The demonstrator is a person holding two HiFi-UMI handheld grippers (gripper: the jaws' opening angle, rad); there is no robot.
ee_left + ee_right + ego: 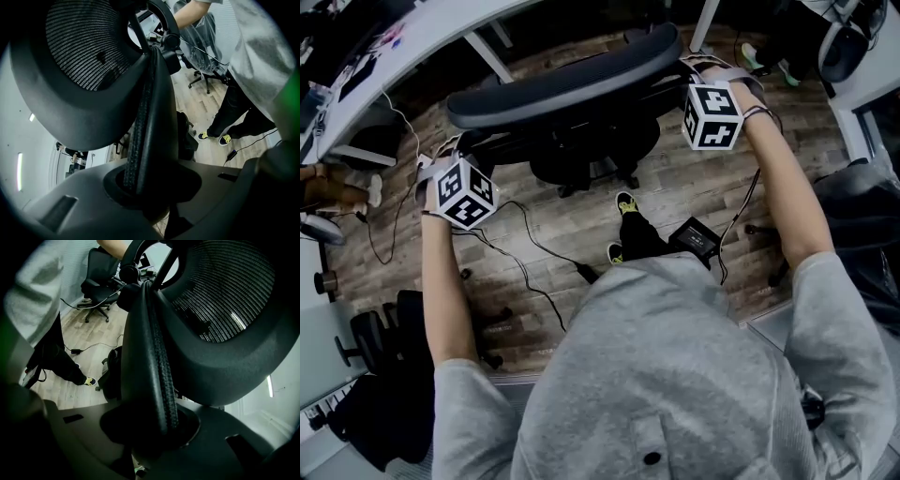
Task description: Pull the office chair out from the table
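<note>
Both clamp backrest (572,84) | left gripper (150,187) | right gripper (154,427) (head view hides jaws)

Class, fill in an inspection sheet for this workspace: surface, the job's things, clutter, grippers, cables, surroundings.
Surface: wood floor; white table at top left.
Job's things: chair close to the table, its back towards the person.
Clutter: black box on the floor.
Grippers: left gripper and right gripper each closed on a side edge of the chair's back.
Cables: loose cable across the floor.
Surroundings: second chair at lower left.
</note>
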